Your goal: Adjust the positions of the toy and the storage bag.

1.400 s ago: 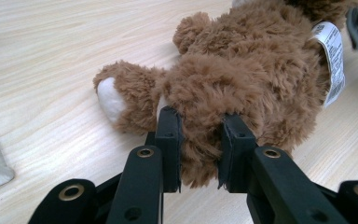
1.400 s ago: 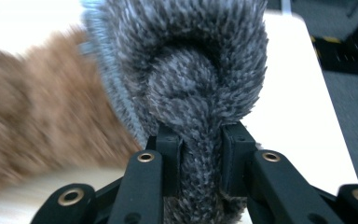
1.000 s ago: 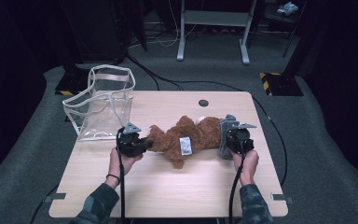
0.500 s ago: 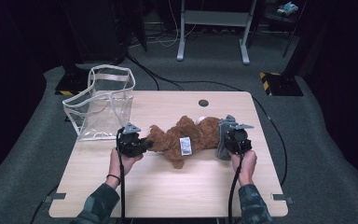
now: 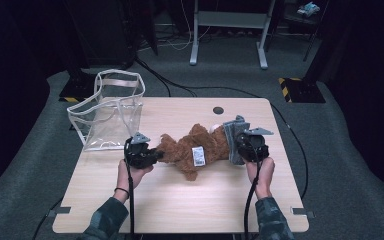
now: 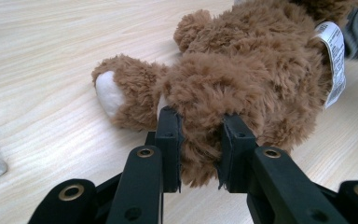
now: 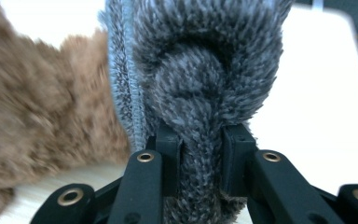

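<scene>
L claw [image 6: 199, 151]: jaws pinch brown bear [image 5: 192, 145] leg, bear lying mid-table [image 5: 180, 210].
R claw [image 7: 199, 156]: jaws pinch grey furry part [image 7: 200, 70] at bear's head end.
Risk: fur-only grip, plush may slip if pulled apart.

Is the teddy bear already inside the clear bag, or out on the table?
Out: the teddy bear lies on the table, beside the clear bag.

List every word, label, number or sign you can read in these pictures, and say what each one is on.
No text here can be read.
White tag sewn on the brown teddy bear: rows of small black print, too small and blurred to quote.
Same tag in the high view: dark marks, too small to read.
Yellow and black striped marking on the floor past the table: warning stripes, no words.
</scene>
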Action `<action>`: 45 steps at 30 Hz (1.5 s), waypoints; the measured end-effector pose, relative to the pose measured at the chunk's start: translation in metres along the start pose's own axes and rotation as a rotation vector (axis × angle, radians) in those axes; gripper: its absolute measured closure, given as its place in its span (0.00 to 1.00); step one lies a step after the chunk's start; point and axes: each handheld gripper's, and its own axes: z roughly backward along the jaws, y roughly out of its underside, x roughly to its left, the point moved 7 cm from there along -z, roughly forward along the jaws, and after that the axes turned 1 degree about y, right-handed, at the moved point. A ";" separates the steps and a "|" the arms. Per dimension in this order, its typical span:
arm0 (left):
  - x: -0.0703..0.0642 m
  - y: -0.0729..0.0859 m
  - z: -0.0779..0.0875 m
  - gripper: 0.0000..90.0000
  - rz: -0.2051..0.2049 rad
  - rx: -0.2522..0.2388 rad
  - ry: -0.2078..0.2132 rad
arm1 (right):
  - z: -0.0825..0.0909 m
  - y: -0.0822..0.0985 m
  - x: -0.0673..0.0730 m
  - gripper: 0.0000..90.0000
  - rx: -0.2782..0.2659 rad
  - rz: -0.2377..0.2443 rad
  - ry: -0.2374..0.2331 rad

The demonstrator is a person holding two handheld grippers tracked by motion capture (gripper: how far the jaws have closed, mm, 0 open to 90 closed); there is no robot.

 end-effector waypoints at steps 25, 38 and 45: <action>-0.008 0.006 0.006 0.81 -0.007 -0.006 0.031 | 0.019 0.050 -0.067 0.18 0.218 -0.091 0.126; -0.016 0.010 0.008 0.81 -0.017 -0.006 0.042 | 0.035 0.055 -0.036 0.05 0.145 -0.066 -0.032; -0.022 0.013 0.010 0.81 -0.034 -0.003 0.055 | 0.037 0.056 -0.027 0.00 0.139 -0.073 -0.062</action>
